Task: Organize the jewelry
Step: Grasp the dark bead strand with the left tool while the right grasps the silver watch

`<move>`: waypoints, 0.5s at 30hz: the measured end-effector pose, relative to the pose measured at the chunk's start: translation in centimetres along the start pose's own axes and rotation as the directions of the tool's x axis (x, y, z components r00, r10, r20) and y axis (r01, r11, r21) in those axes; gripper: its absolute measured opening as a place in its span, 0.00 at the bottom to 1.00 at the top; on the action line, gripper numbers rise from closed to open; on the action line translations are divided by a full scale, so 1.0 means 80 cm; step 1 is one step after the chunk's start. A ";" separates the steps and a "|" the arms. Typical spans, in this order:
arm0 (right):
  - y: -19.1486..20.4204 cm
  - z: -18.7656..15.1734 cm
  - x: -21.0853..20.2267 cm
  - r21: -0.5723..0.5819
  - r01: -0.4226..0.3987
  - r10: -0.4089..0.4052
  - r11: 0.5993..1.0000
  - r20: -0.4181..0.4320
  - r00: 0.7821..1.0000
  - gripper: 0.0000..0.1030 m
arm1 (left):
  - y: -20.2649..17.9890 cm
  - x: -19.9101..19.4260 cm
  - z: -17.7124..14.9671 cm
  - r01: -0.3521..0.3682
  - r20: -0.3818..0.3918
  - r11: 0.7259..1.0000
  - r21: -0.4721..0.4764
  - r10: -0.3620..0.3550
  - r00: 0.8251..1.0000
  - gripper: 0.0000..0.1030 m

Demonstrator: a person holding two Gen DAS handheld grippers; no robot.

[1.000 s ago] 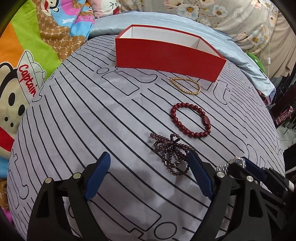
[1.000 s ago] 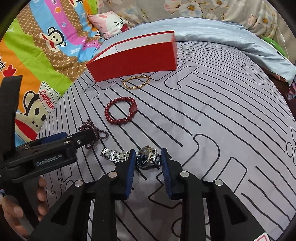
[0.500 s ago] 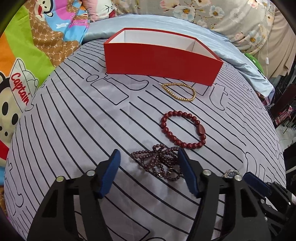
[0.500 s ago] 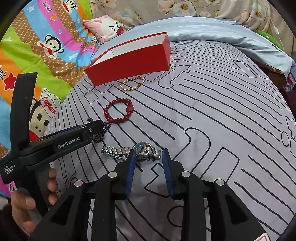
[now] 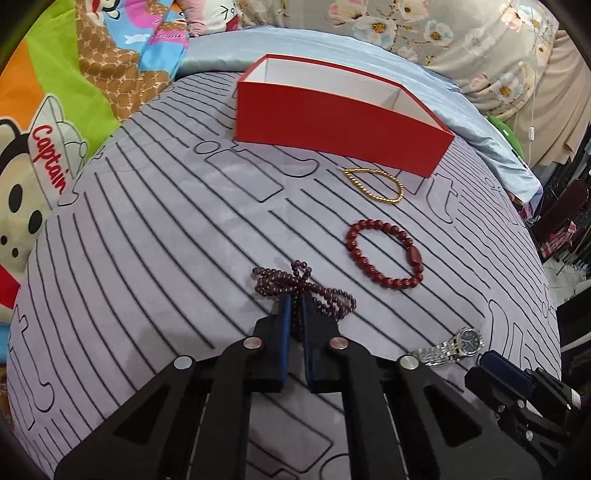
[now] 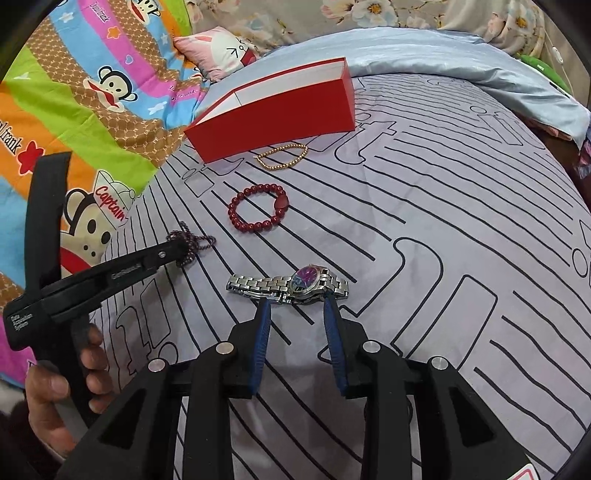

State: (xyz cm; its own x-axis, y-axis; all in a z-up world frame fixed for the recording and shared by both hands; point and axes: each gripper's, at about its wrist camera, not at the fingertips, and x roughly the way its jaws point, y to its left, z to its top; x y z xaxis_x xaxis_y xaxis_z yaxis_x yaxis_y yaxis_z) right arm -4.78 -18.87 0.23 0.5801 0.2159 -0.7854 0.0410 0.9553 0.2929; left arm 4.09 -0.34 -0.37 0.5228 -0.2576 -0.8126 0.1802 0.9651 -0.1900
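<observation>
Two grippers starting pickups from the bed.
Left gripper (image 5: 294, 306) pinches the purple beads (image 5: 306, 290); right gripper (image 6: 295, 308), spread, straddles the watch (image 6: 291, 284). Next, probably: lift beads toward the red box (image 5: 332, 122).

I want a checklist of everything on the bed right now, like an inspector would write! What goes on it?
Surface: grey sheet with black line print, lying flat.
Job's things: red box, open top, nothing seen inside; gold bead bracelet just in front of it; red bead bracelet nearer; dark purple bead string bunched; silver watch on its side.
Clutter: nothing seen on the sheet.
Grippers: left gripper shut on the dark purple bead string; right gripper open, one finger either side of the watch.
Cables: white cord with switch hanging at the far right.
Surroundings: cartoon monkey blanket, light blue quilt, floral fabric.
</observation>
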 end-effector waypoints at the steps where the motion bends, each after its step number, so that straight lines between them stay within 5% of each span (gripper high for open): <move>1: 0.000 0.001 0.002 0.005 -0.001 0.001 1.000 -0.002 1.000 0.28 | 0.005 -0.001 -0.002 -0.002 -0.002 1.000 -0.005 0.002 1.000 0.03; 15: 0.012 0.030 0.028 0.021 0.040 -0.040 0.999 0.028 0.999 0.44 | 0.022 -0.006 -0.009 0.025 0.001 0.999 -0.038 -0.025 1.000 0.06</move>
State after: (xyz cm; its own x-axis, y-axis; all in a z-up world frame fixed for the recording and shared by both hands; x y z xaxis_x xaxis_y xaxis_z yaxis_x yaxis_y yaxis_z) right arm -1.49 -17.91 0.07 0.6008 0.1716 -0.7808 0.0813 0.9585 0.2732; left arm 3.54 1.51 -0.68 0.5187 -0.2818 -0.8072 0.1613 0.9594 -0.2313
